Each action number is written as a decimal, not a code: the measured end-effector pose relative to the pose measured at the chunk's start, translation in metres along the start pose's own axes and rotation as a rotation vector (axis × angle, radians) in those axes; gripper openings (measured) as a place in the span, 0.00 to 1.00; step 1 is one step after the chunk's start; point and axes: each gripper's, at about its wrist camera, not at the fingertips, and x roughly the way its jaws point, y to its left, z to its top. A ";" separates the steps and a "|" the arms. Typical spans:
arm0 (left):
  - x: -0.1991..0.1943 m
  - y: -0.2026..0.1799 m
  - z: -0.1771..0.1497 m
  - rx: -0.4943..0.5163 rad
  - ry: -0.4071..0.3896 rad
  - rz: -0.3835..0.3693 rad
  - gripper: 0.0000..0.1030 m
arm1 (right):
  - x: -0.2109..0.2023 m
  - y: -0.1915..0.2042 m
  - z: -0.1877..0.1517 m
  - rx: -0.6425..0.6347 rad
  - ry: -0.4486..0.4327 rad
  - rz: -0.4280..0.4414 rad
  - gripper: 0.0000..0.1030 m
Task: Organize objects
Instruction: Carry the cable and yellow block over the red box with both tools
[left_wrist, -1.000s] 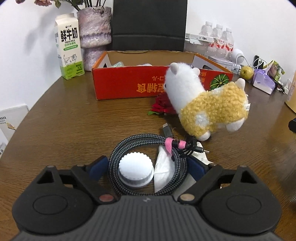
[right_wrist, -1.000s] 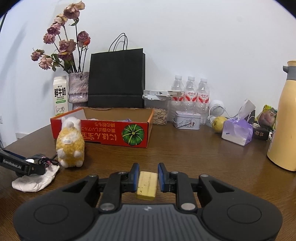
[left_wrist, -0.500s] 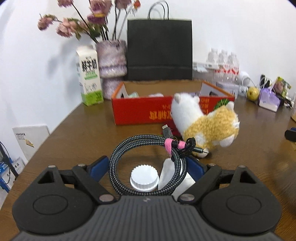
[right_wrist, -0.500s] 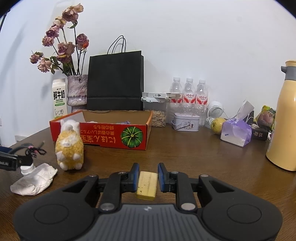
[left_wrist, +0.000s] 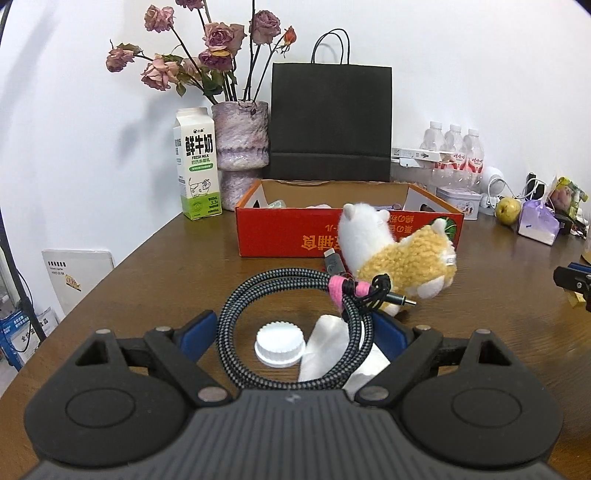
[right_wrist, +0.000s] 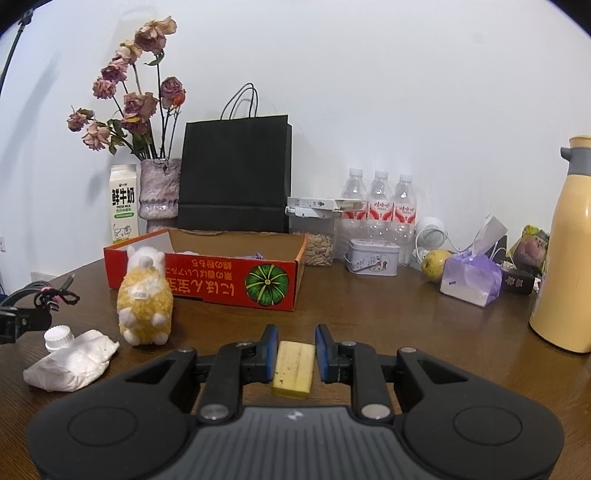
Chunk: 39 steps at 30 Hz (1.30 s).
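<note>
Lying straight ahead of the left gripper (left_wrist: 295, 325), the red box (left_wrist: 291, 236) is reached past the plush alpaca (left_wrist: 399, 258); the coiled cable (left_wrist: 295, 325) is pinched flat across its spread jaws, above the worktop (left_wrist: 166, 280). A yellow block (right_wrist: 294, 363) is clamped in the right gripper (right_wrist: 295, 352).

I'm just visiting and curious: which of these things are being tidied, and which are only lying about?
Being tidied:
coiled cable in left gripper
yellow block in right gripper
red box
plush toy
white cap
tissue

Probably lying about:
milk carton
vase
black bag
flask
</note>
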 end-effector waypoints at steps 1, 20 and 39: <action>-0.001 -0.002 -0.001 -0.004 -0.001 0.002 0.87 | -0.001 0.000 0.000 -0.002 -0.004 0.000 0.20; -0.024 -0.031 0.024 -0.025 -0.068 -0.008 0.87 | -0.013 0.007 0.013 0.008 -0.067 0.079 0.20; 0.003 -0.039 0.072 -0.040 -0.093 -0.033 0.87 | 0.017 0.034 0.056 -0.007 -0.103 0.140 0.20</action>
